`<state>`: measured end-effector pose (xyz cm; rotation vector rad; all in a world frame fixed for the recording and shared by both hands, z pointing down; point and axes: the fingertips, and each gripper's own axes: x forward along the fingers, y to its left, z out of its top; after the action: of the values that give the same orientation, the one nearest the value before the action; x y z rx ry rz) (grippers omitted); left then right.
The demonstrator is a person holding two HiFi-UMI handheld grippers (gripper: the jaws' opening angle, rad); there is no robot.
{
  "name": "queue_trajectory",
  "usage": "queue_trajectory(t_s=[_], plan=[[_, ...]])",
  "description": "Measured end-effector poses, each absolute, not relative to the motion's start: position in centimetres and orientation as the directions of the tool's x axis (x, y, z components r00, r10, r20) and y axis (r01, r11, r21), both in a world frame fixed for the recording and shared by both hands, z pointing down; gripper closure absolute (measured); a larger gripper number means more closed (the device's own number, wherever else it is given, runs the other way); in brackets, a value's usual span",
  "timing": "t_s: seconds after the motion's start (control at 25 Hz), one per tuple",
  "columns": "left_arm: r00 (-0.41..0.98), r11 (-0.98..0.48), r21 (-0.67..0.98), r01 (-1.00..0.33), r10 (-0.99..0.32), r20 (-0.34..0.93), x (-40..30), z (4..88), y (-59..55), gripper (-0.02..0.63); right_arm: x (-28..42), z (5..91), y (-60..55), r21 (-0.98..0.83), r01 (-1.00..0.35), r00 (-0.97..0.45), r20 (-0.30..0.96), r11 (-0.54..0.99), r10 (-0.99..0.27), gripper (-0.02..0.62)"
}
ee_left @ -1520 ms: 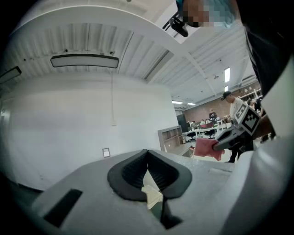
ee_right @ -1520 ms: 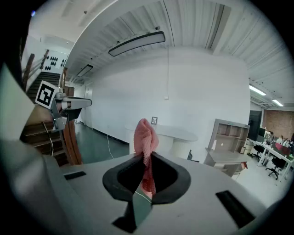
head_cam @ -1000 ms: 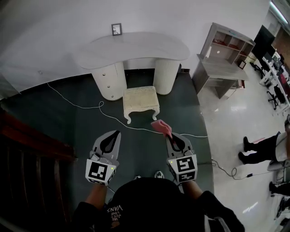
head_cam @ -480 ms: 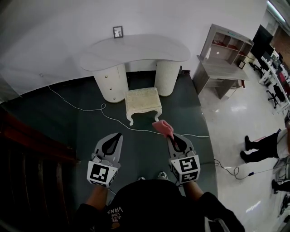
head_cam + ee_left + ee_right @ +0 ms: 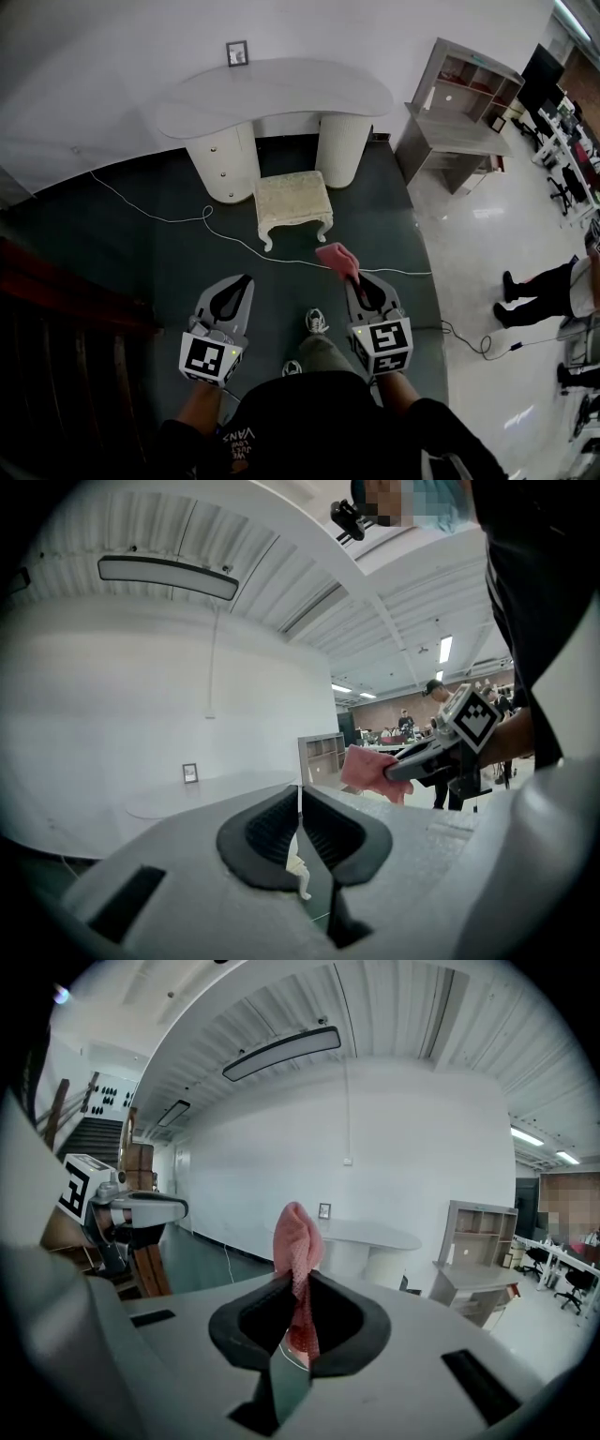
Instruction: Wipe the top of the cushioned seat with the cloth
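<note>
The cream cushioned seat [image 5: 292, 198] stands on the dark floor in front of the white desk [image 5: 272, 92], well ahead of both grippers. My right gripper [image 5: 354, 278] is shut on a pink cloth [image 5: 335, 258], which sticks up past its tips; in the right gripper view the cloth [image 5: 297, 1269] hangs pinched between the jaws. My left gripper [image 5: 239, 280] is shut with nothing in it, held level beside the right one; in the left gripper view its jaws meet [image 5: 300, 836], and a leg of the seat [image 5: 302, 877] shows just beyond them.
A white cable [image 5: 234, 242] runs across the floor in front of the seat. A grey shelf desk [image 5: 459, 112] stands at the right. A dark wooden stair rail [image 5: 66, 309] is at my left. A person's legs [image 5: 534, 295] are at the far right. My shoe [image 5: 317, 322] is forward.
I have stepped forward: a shoe now shows ahead of me and the seat and desk sit slightly nearer. Both grippers keep their pose, the cloth still held.
</note>
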<state>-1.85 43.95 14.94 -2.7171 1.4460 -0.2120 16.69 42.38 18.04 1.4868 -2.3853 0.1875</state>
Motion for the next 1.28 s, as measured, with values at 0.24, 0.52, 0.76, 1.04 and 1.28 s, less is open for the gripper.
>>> queue_trajectory(t_s=[0.24,0.52,0.76,1.04,1.28], plan=[[0.541,-0.554,-0.116,-0.824,-0.831,0.127,-1.1,15.8,38.6,0.586,17.4,18.6,36.4,0.045,-0.882,-0.425,0.353,0.469,-0.833,0.557],[0.525,-0.538,-0.089,-0.838,-0.841,0.130,1.4,15.3,31.5,0.586,18.6,19.0,28.5,0.034,-0.862,-0.461,0.365,0.506,-0.809,0.557],[0.479,-0.492,-0.098,-0.865,-0.869,0.126,2.2,15.4,25.5,0.586,19.4,19.1,21.7,0.029,-0.836,-0.500,0.369,0.548,-0.783,0.557],[0.434,-0.449,-0.079,-0.890,-0.888,0.153,2.2,15.9,21.2,0.586,19.2,20.4,16.1,0.011,-0.816,-0.529,0.389,0.578,-0.754,0.557],[0.413,-0.429,-0.070,-0.900,-0.894,0.173,-0.3,16.8,17.5,0.586,17.4,22.1,12.3,-0.022,-0.822,-0.527,0.406,0.569,-0.746,0.557]])
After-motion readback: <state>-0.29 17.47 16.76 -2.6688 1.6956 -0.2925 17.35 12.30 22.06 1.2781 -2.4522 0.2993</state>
